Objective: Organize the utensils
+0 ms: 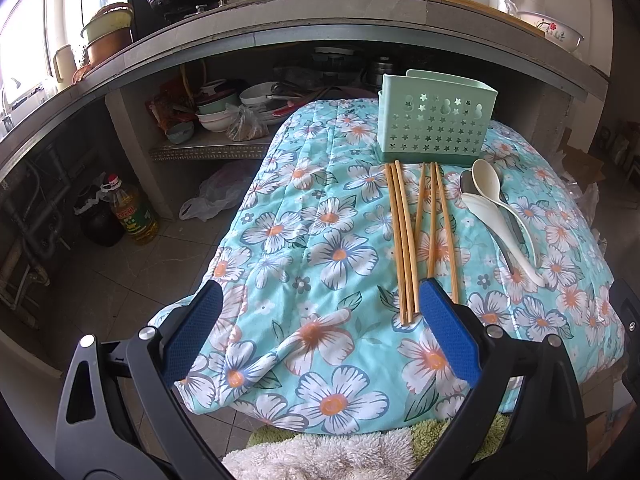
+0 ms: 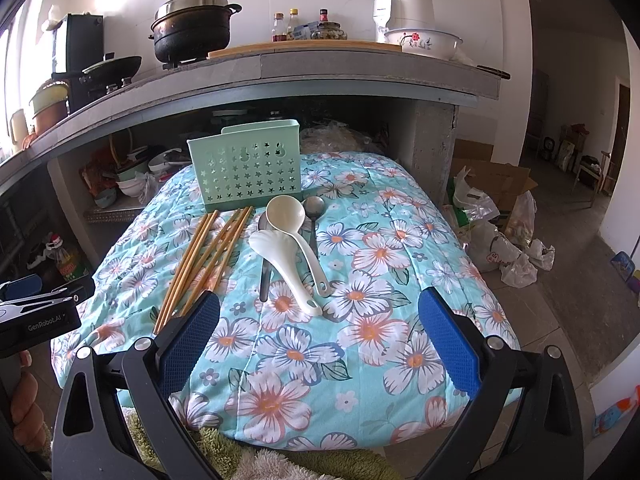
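A mint green utensil holder [image 1: 434, 120] [image 2: 245, 168] with star cut-outs stands upright at the far end of the floral cloth. In front of it lie several wooden chopsticks [image 1: 404, 236] [image 2: 204, 256]. Right of them rest two white plastic spoons [image 1: 500, 216] [image 2: 290, 248] and two metal spoons [image 2: 314, 216] [image 1: 510, 228]. My left gripper [image 1: 320, 300] is open, near the chopsticks' near ends, nothing between its fingers. My right gripper [image 2: 320, 308] is open too, just short of the spoon handles. The left gripper's body [image 2: 36, 312] shows at the right wrist view's left edge.
The floral cloth [image 1: 320, 240] [image 2: 380, 280] covers a low table in front of a kitchen counter [image 1: 320, 12] with pots and bottles. Bowls sit on the shelf [image 1: 224, 112] under it. An oil bottle [image 1: 132, 216] and plastic bags [image 2: 504, 248] lie on the floor.
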A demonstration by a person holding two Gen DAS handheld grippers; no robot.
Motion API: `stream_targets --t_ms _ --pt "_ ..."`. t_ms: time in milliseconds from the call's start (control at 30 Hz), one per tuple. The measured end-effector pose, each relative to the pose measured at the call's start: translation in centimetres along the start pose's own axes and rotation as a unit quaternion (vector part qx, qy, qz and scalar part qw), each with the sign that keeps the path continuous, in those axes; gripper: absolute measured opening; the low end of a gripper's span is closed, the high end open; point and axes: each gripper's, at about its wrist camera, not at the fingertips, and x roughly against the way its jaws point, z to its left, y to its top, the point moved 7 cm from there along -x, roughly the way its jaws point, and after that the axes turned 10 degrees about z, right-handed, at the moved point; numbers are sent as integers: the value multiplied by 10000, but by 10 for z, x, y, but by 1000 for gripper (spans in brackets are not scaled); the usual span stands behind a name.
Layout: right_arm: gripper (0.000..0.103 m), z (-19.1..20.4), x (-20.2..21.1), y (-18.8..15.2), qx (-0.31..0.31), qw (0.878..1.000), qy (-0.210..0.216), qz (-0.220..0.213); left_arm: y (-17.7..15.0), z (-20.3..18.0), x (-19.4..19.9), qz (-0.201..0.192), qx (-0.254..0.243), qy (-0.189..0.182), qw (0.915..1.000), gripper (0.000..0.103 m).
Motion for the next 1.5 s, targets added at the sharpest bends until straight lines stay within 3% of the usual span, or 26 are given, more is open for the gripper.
stream_targets --t_ms 1500 --pt "97 0 -3 -3 -3 10000 9 24 -1 0 0 31 -12 17 10000 95"
